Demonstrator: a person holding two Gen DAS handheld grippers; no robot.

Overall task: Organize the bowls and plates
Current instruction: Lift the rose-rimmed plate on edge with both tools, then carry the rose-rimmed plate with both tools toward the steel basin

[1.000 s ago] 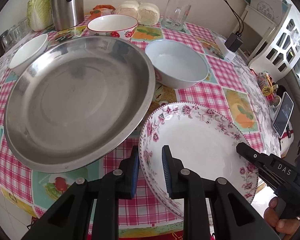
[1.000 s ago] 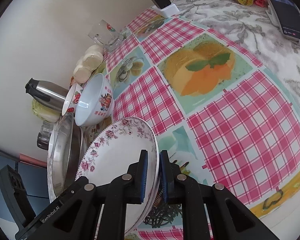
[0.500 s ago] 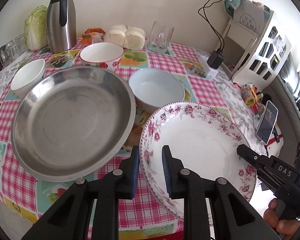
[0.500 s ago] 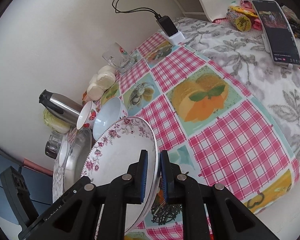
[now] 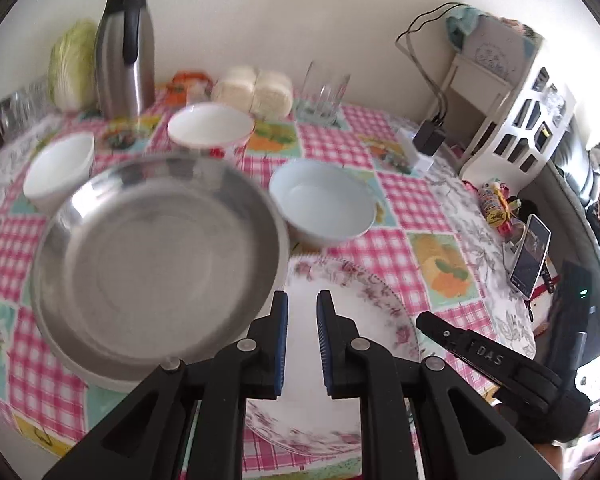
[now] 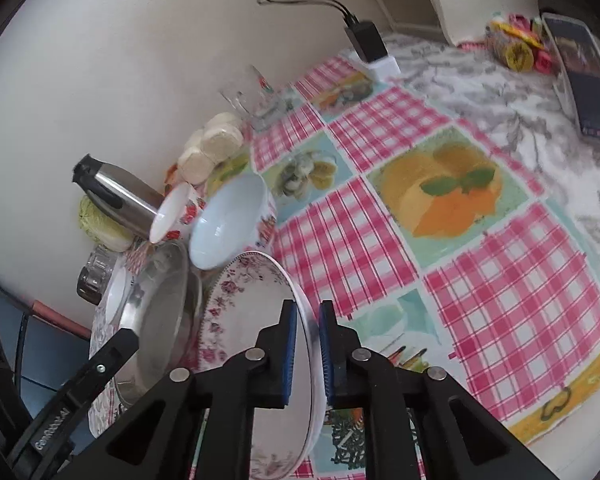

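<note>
The right gripper (image 6: 308, 350) pinches the rim of the floral plate (image 6: 244, 328) between its fingers. The left gripper (image 5: 302, 344) has its fingers closed on the plate's opposite rim. The floral plate (image 5: 360, 312) sits at the tabletop's (image 6: 500, 300) near edge, just beside the steel basin (image 5: 156, 260); a pale blue bowl (image 5: 324, 204) stands behind it.

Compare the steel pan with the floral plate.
The steel pan is bare grey metal; the floral plate is white with pink roses round its rim. The pan lies free on the tablecloth; the plate's rim sits in the right gripper. The pan looks wider. Both are round, shallow and empty.
</note>
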